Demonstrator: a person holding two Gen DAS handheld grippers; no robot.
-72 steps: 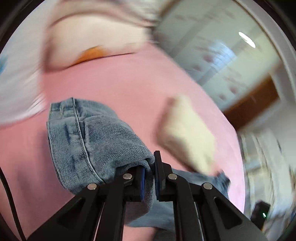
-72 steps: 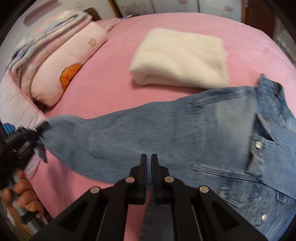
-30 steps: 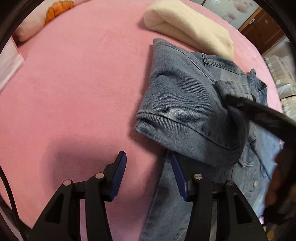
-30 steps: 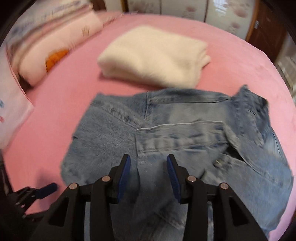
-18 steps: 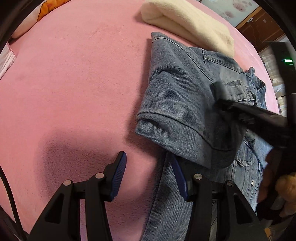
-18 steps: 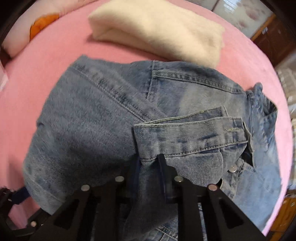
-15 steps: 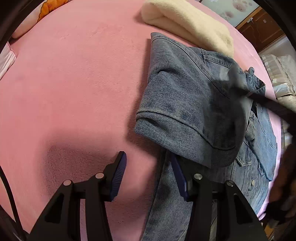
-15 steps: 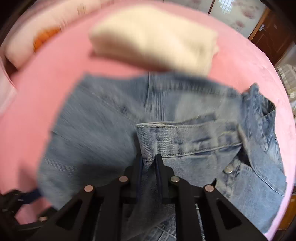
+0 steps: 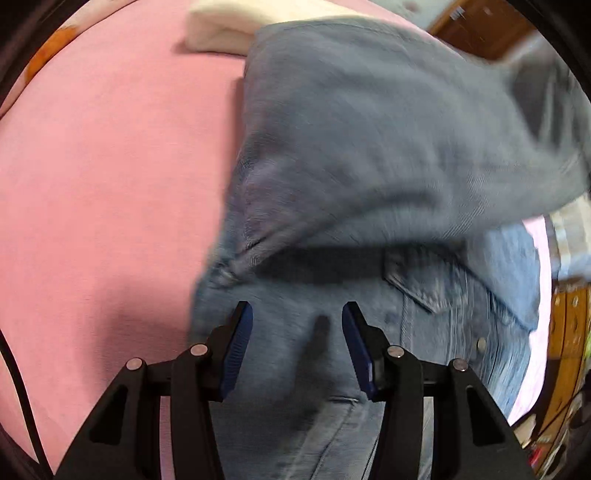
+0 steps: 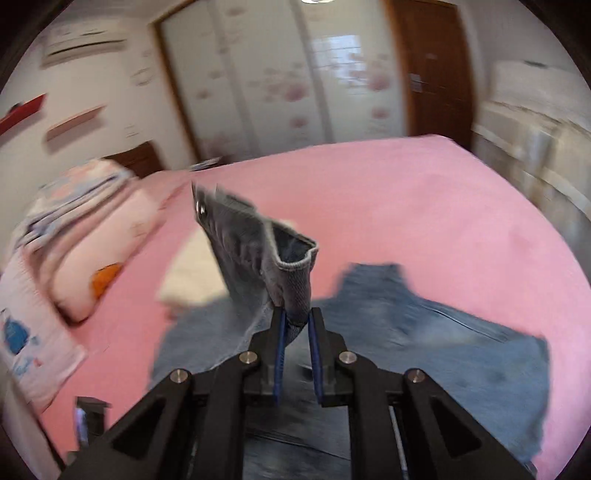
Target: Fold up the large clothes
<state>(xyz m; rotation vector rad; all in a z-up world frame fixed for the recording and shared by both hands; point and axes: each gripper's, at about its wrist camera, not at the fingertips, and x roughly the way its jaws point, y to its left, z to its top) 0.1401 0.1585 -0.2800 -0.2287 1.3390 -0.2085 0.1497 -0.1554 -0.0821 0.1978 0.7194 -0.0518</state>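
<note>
Clearly, a denim jacket [image 9: 369,155] is spread on the pink bed [image 9: 103,166], with most of its body lying flat toward the near right of the bed. One sleeve [image 10: 266,254] is lifted off the rest: in the right wrist view its cuff end stands up above the right gripper [image 10: 295,325], whose blue pads are pressed together on the cloth just below the cuff. These jaws have just been closing, and denim is plainly pinched between them. In the left wrist view that raised sleeve is seen as a blurred fold hanging over the jacket's body, running from the far middle toward the right.

The left gripper [image 9: 297,332] is held over the near part of the jacket, pointing steeply down, with its jaws spread and nothing between the pads; contact with the cloth cannot be told.

A folded cream blanket [image 9: 221,22] lies just beyond the jacket's far edge, and pillows [image 10: 99,251] are stacked at the far left.

The coming move is judged to turn on the sleeve's long axis: held by the right gripper, it probably needs laying across the body, toward which the left gripper is already nearer.
</note>
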